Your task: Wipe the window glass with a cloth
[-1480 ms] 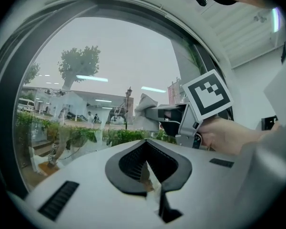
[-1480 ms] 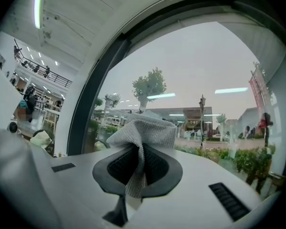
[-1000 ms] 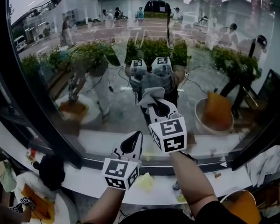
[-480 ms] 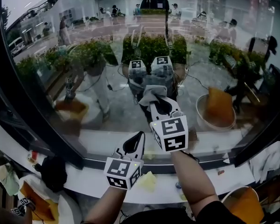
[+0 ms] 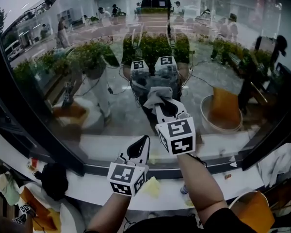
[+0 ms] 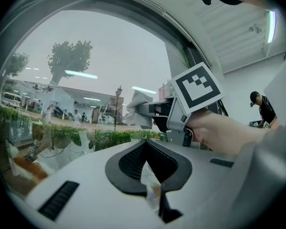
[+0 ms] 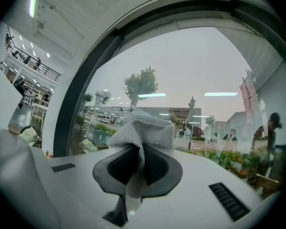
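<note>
Little has changed in the last second: the right tool (image 5: 161, 102) and its cloth (image 5: 154, 95) have crept slightly upward on the window glass (image 5: 102, 72), and the left tool (image 5: 139, 145) sits about where it was.

The right tool's jaws are clamped on a fold of the grey knit cloth. Most of the fabric bunches out loosely past the jaw tips. That bunch appears to meet the glass right ahead of the tool, where it joins its own reflection. The left tool hangs below the right one and a little to its left, near the window sill (image 5: 87, 191). Its jaws are pressed together with nothing between them, and it takes no part in the wiping.

The likeliest trouble is the grip. Only a narrow fold is pinched, so drag from a firm stroke could pull the cloth free and drop it toward the sill. Pressing harder to make up for that could flatten the bunch and bring the hard jaw tips against the pane. A crumpled wad also wipes only a small patch, which may leave streaks.
</note>
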A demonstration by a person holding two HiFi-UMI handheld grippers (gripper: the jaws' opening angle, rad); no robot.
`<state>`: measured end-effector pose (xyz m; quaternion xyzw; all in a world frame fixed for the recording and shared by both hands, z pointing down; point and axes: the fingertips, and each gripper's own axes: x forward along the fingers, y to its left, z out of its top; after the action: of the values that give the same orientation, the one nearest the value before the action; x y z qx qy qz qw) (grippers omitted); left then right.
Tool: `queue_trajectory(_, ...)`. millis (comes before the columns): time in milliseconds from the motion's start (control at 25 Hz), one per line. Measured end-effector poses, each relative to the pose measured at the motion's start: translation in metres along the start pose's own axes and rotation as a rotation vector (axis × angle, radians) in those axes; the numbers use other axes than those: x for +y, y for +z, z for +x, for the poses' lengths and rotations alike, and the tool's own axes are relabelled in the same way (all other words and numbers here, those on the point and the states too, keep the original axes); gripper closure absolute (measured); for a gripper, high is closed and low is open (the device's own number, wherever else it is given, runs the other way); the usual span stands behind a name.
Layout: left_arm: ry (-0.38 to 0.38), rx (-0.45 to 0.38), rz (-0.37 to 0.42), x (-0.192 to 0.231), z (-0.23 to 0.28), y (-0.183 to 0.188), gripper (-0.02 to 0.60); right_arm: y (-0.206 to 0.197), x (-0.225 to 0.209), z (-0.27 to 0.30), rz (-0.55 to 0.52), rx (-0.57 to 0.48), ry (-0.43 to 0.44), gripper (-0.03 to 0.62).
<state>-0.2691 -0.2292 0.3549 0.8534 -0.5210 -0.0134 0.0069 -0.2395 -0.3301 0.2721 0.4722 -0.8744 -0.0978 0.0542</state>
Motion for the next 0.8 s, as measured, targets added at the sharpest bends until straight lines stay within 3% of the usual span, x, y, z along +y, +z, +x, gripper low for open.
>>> queue_trajectory(320, -0.027, 0.007, 0.001, -0.045, 0.026, -0.01, 0.574, -0.021, -0.047, -0.031, -0.003, 0.011, -0.017, 0.556)
queue_trajectory(560, -0.049, 0.014, 0.002, -0.111, 0.072, -0.007, 0.574, -0.033, -0.118, -0.071, 0.005, 0.01, -0.023, 0.556)
queue_trajectory(800, -0.077, 0.016, -0.004, -0.147, 0.097, -0.003, 0.574, -0.038, -0.159, -0.094, 0.005, 0.021, -0.046, 0.556)
